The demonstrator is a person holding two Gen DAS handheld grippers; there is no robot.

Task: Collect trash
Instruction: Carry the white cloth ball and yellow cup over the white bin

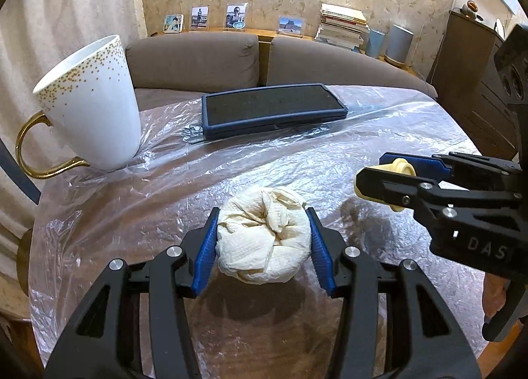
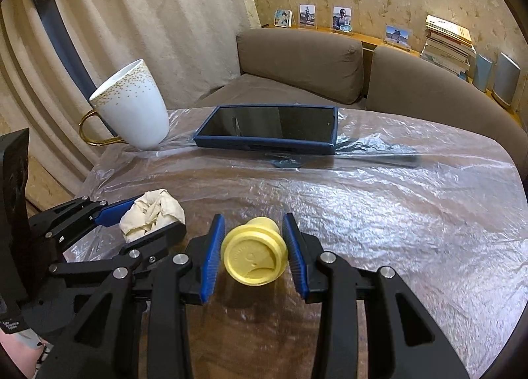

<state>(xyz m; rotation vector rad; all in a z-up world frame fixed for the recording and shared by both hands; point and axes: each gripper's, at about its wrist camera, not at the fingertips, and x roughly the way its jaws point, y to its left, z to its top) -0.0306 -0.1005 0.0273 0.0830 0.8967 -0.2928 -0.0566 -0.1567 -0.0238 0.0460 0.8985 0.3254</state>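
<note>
While the left gripper clamps a crumpled tissue, the right gripper pinches a yellow cap (both above the plastic-covered table)

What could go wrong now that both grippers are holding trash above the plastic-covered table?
1. The crumpled white paper towel ball is soft, and the left gripper pinches it only at its sides, so it may slip out.
2. The right gripper holds the round yellow plastic lid by its curved edge, so it could pop free.
3. The two grippers are close together, and a swing could clip the white gold-handled mug or the dark blue-cased tablet.
</note>
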